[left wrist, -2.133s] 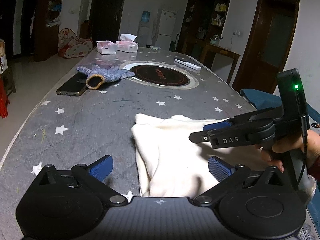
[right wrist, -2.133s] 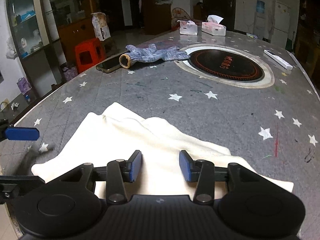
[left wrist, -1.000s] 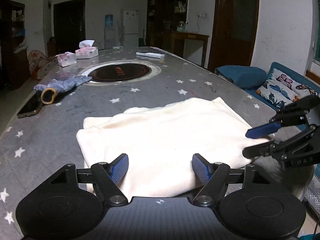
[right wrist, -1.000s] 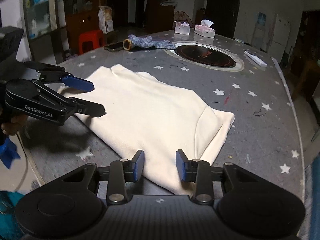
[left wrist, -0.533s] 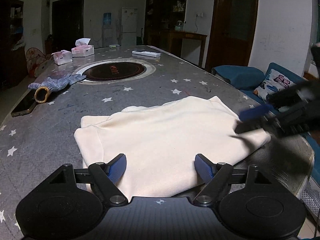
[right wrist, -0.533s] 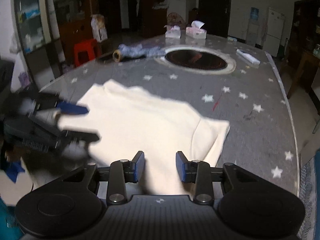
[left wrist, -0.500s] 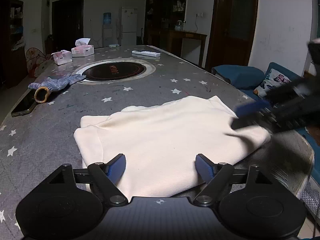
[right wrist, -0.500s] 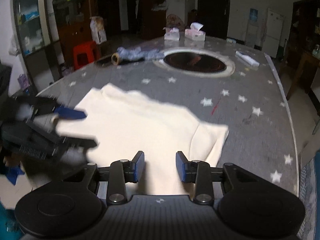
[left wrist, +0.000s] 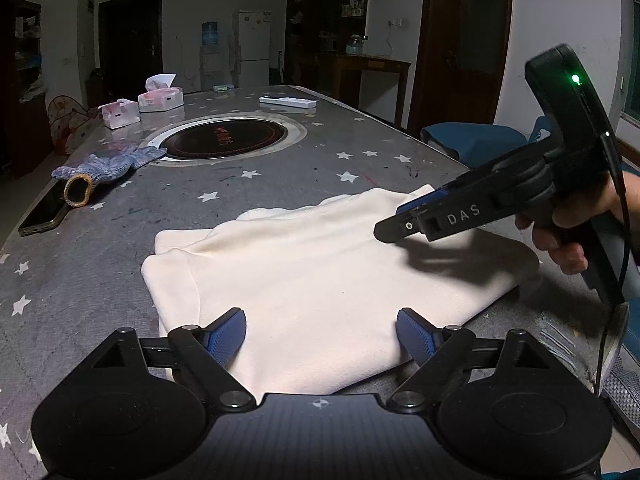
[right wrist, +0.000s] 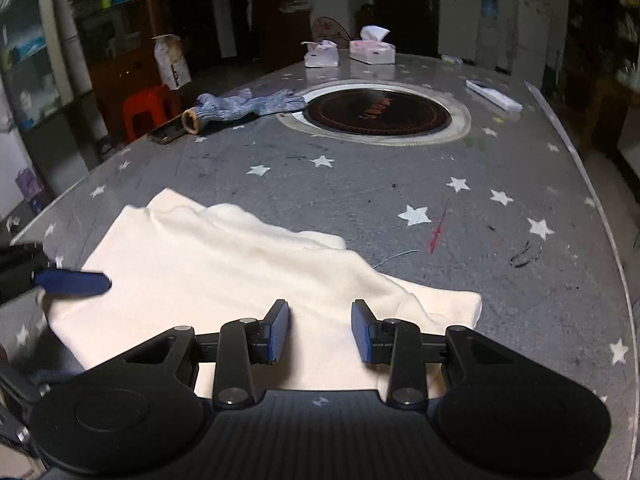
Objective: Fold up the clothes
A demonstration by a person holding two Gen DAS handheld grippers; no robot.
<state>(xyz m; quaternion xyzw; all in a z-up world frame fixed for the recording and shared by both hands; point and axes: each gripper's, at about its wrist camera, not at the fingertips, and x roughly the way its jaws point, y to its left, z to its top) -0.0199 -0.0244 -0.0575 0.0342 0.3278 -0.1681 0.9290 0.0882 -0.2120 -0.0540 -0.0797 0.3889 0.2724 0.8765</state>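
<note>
Your left tongs (left wrist: 320,330) point down at a slant over the near edge of the cream garment (left wrist: 320,276), which lies folded flat on the starred desk (left wrist: 280,176); their jaws are opening wide, with cloth beneath them but nothing pinched. Your right tongs (right wrist: 320,330) tilt down over the garment's other side, jaws partly apart and gripping nothing. Your right hand (left wrist: 580,220) wraps the handle, to the right of the left tongs. Beyond both lie a glove (left wrist: 108,166) and a phone (left wrist: 44,212).
</note>
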